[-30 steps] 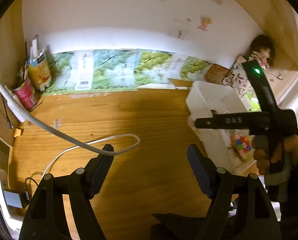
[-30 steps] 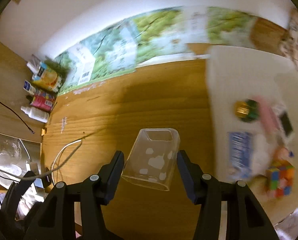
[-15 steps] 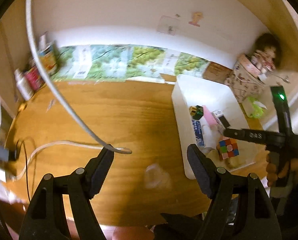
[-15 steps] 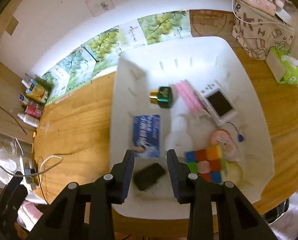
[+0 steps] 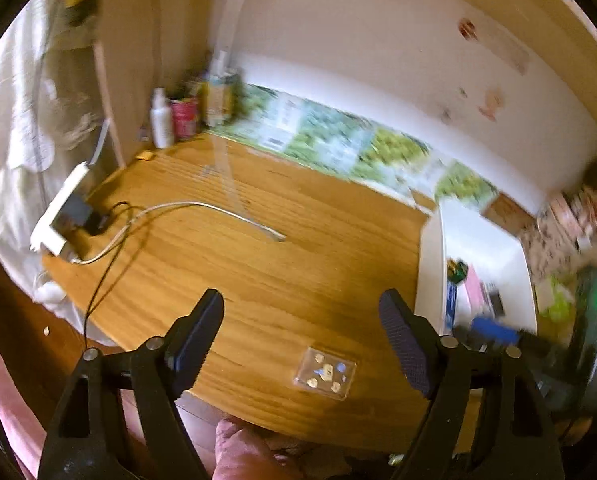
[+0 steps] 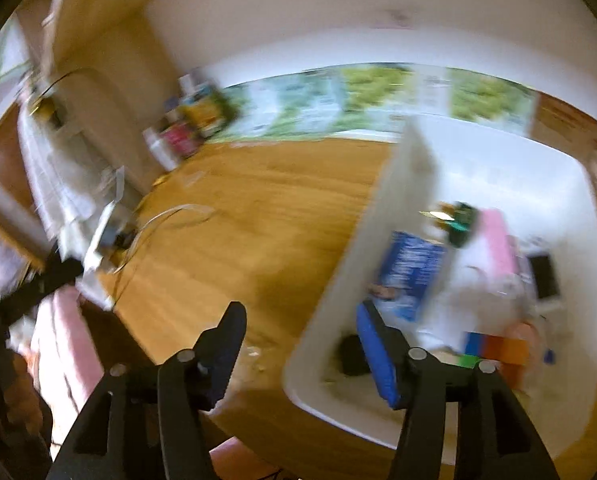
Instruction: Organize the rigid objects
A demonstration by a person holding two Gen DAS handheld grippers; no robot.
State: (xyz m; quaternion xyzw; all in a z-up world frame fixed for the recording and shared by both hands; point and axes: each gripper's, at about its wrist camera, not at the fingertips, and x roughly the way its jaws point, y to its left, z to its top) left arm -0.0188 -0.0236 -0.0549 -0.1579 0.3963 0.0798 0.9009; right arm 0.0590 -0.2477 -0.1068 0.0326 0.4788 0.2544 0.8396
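**Currently: both grippers empty, clear box on table, bin part-filled**

Left gripper (image 5: 301,320): jaws wide and opening, nothing between them. It hangs over the wooden table (image 5: 282,264), angled down toward the near edge.

Clear box (image 5: 325,373): lies on the table near the front edge, beyond and between the left fingers, touching neither. Small pale and blue marks show on it. It sits apart from the white bin (image 5: 430,256), which stands to its right.

Right gripper (image 6: 298,344): jaws opening, moderately apart, nothing gripped. Its left finger is over the table; its right finger, with a blue pad (image 6: 372,354), is over the near left corner of the bin.

Bin contents, right wrist view, blurred: a black item (image 6: 352,354) in the near left corner just beside the blue pad; a blue booklet (image 6: 412,270) behind it; a green bottle (image 6: 460,220) farther back; a pink item (image 6: 494,242) beside the bottle; a white device with dark screen (image 6: 544,278) to the right; a colour cube (image 6: 494,350) at the near right.

Elsewhere: white cable (image 5: 202,210) and power strip (image 5: 56,216) at the table's left; bottles and cartons (image 5: 186,114) in the far left corner. Whether the black item touches the pad cannot be told.
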